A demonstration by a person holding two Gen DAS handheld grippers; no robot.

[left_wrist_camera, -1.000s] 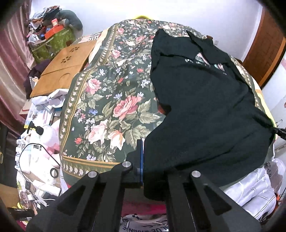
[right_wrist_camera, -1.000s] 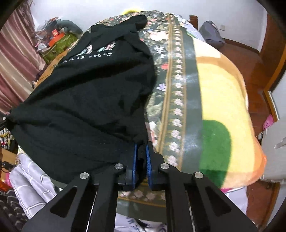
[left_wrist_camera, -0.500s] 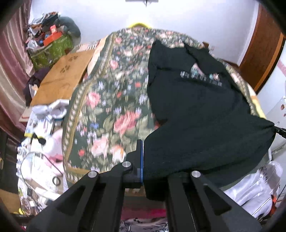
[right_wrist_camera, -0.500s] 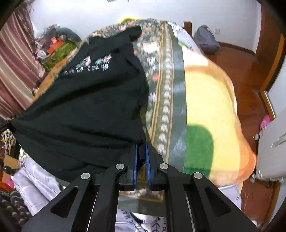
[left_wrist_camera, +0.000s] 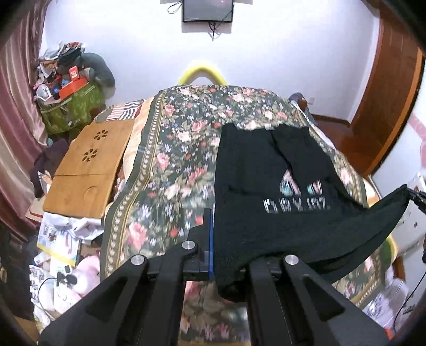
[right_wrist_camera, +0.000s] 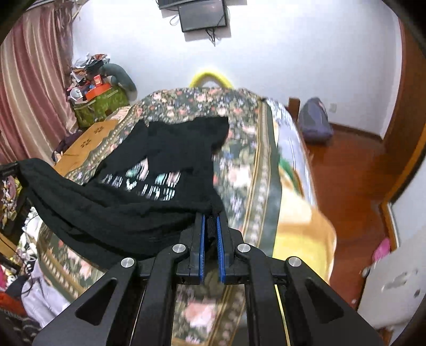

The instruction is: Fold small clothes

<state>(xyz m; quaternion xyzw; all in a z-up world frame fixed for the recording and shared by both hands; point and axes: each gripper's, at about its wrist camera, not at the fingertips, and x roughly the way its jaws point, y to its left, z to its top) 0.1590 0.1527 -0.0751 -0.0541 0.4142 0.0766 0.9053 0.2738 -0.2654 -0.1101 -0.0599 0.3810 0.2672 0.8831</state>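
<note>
Left gripper (left_wrist_camera: 213, 239) fingers clamp one hem corner of one black T-shirt (left_wrist_camera: 266, 186); right gripper (right_wrist_camera: 210, 234) fingers pinch the other. Hem hangs raised between them; upper part lies on one floral-blanketed bed (left_wrist_camera: 173, 159). One wall-mounted screen (left_wrist_camera: 207, 10); white walls.

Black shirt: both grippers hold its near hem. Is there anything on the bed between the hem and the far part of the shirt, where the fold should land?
Nothing visible does. The black shirt lies alone on the floral blanket; the wooden tray sits beside it, left of the shirt's path.
</note>
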